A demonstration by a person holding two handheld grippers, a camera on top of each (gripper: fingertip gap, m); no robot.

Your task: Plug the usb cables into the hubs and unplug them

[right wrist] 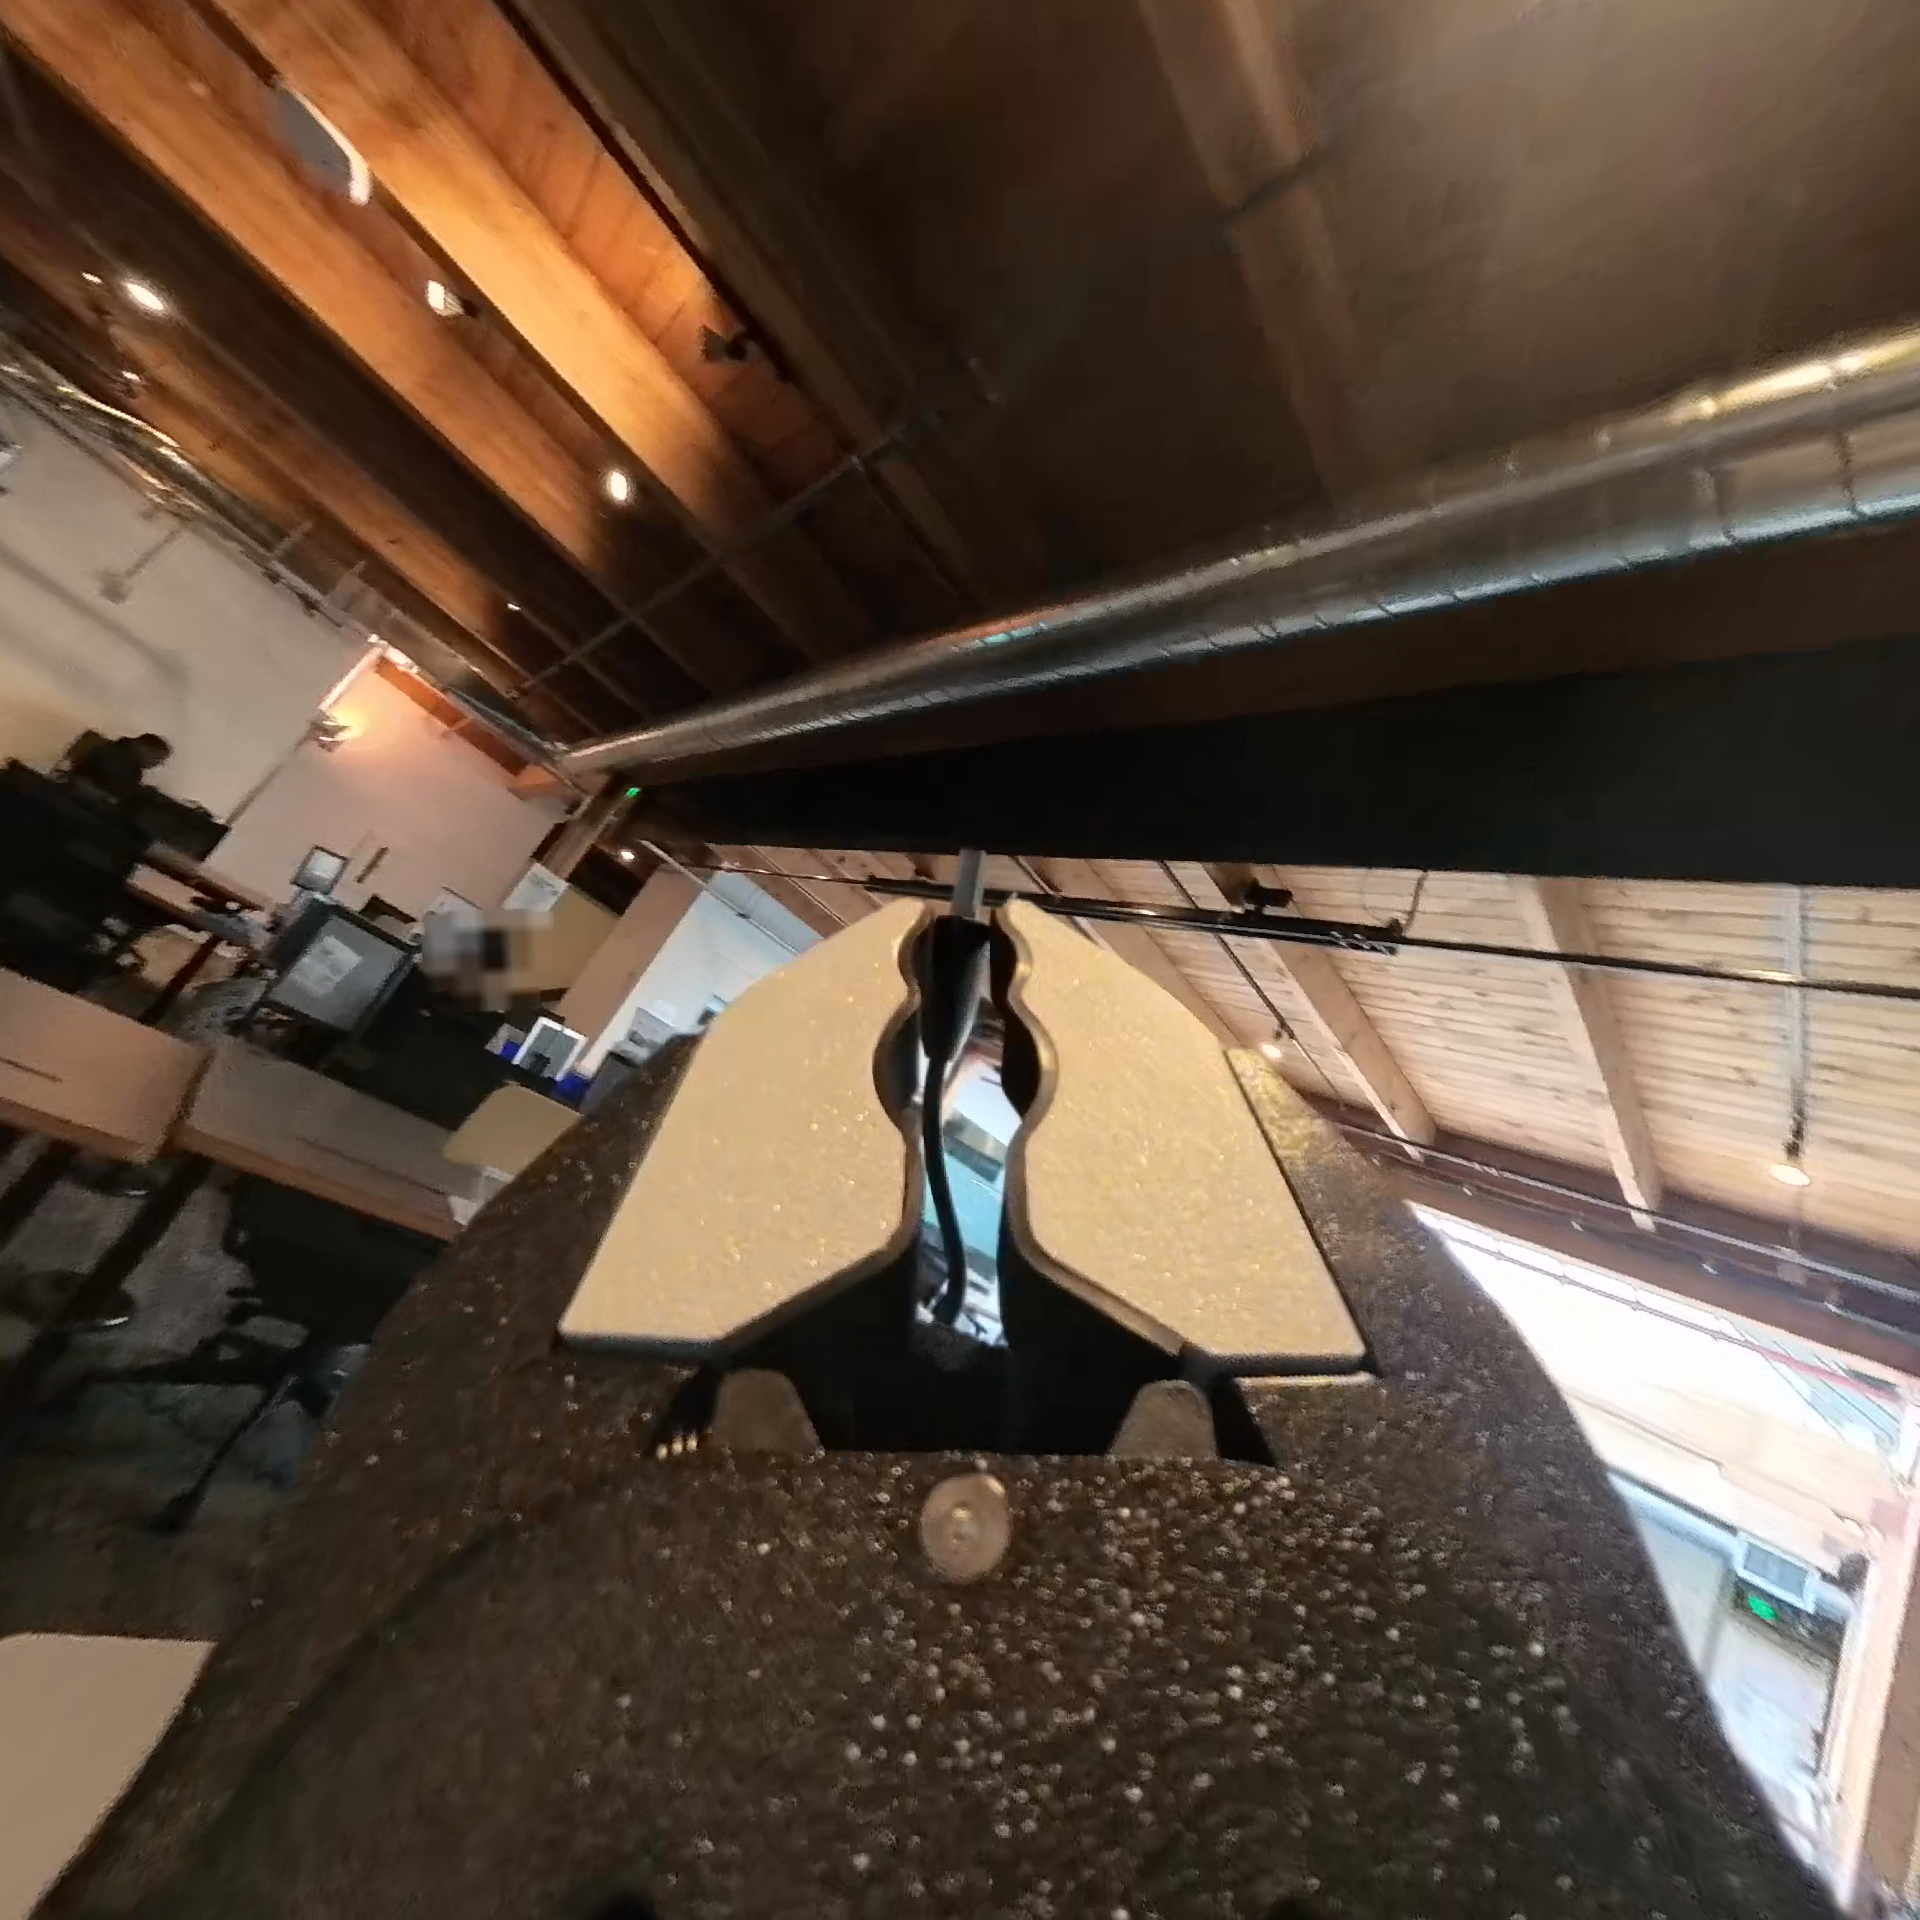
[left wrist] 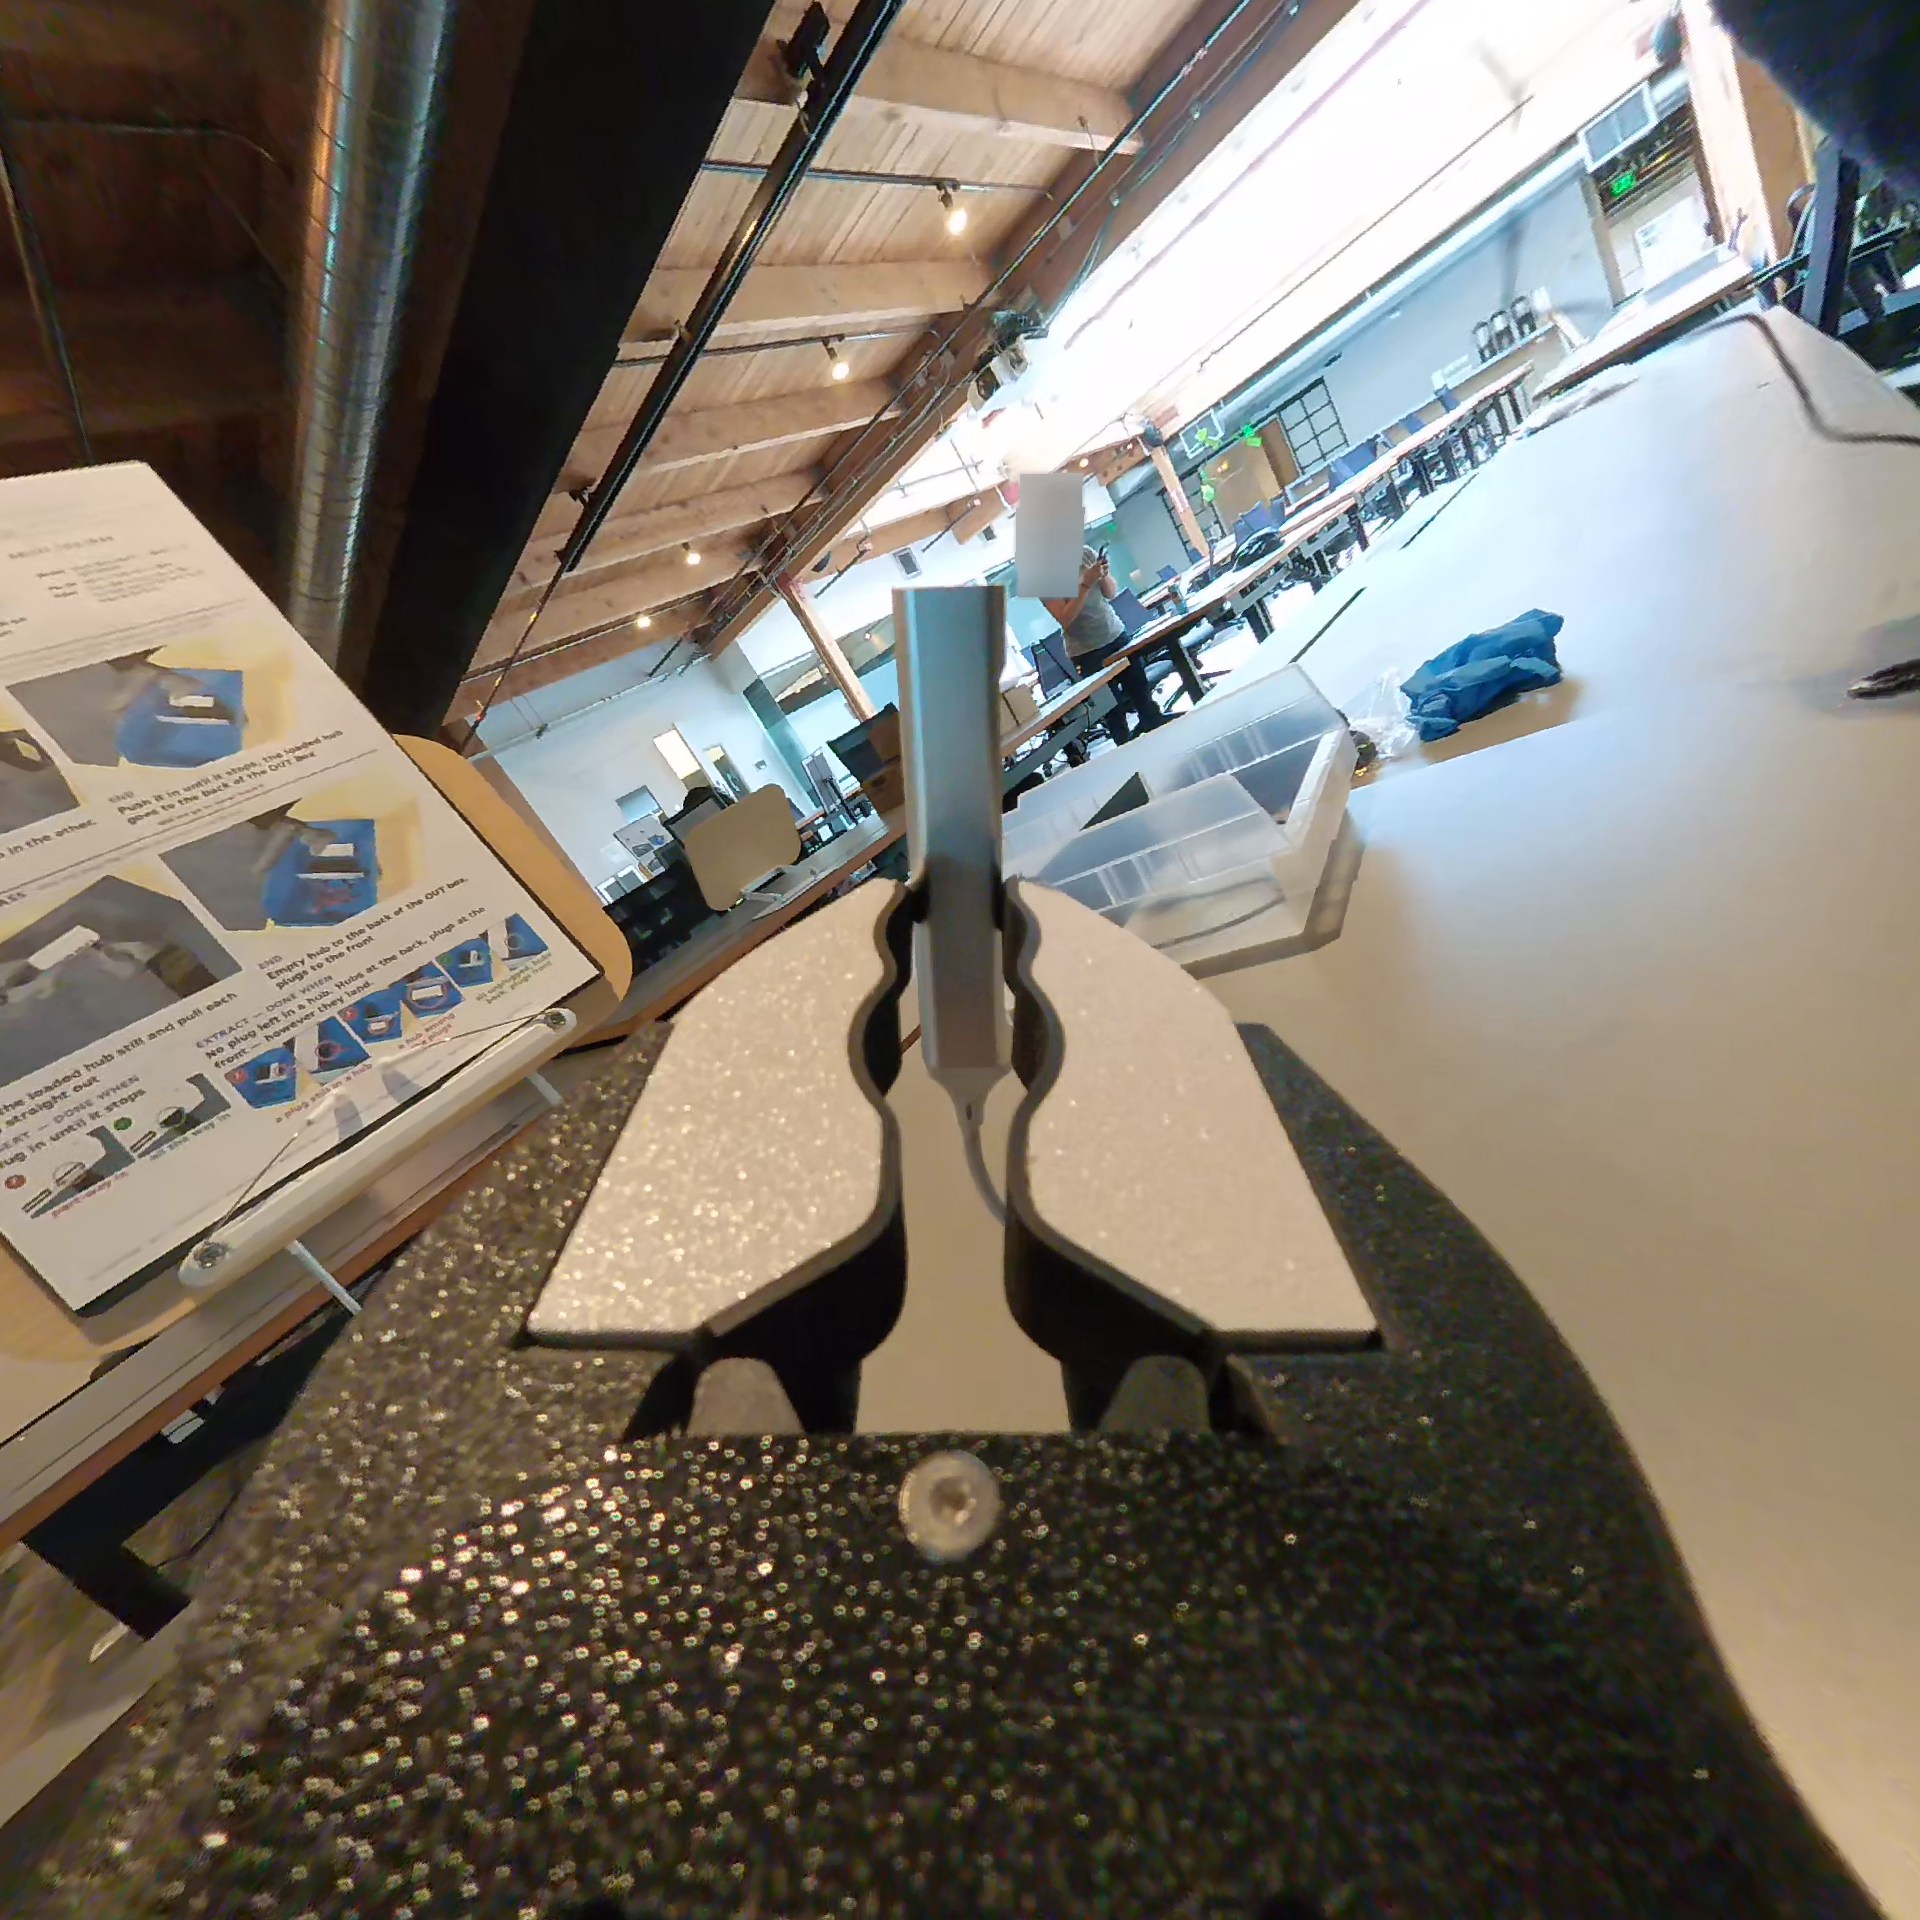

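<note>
Left gripper (left wrist: 958, 914): jaws are closed on one silver hub (left wrist: 951, 821), clamped at its lower half, long body pointed away from the camera, white lead (left wrist: 982, 1164) trailing back between the fingers. The hub's port face is not shown, so occupied ports cannot be counted.

Right gripper (right wrist: 961, 920): jaws are closed on one black USB plug (right wrist: 951, 971), metal tip (right wrist: 969, 878) protruding just past the fingertips, black cable (right wrist: 938, 1153) hanging back through the gap. The view is tilted up at the ceiling; nothing is seen in front of the plug.

Progress, judged: hub and plug are both held off the table (left wrist: 1558, 1143) and apart, neither gripper being visible in the other's view. No mating is shown. Either an insertion is pending or a plug is freshly out; it cannot be told which. At least one plug/unplug cycle is taken as left.

Beyond the hub, on the table: one clear divided bin (left wrist: 1195, 831) just right of it, a blue cloth bundle (left wrist: 1486, 670) farther right, well apart. Left of the hub: one instruction sheet (left wrist: 239, 883) on a tilted wooden stand.

Count: 1 hub, 1 plug, 2 cables (one white, one black), 1 bin. Further hubs or cables are not visible; the bin contents cannot be made out.
</note>
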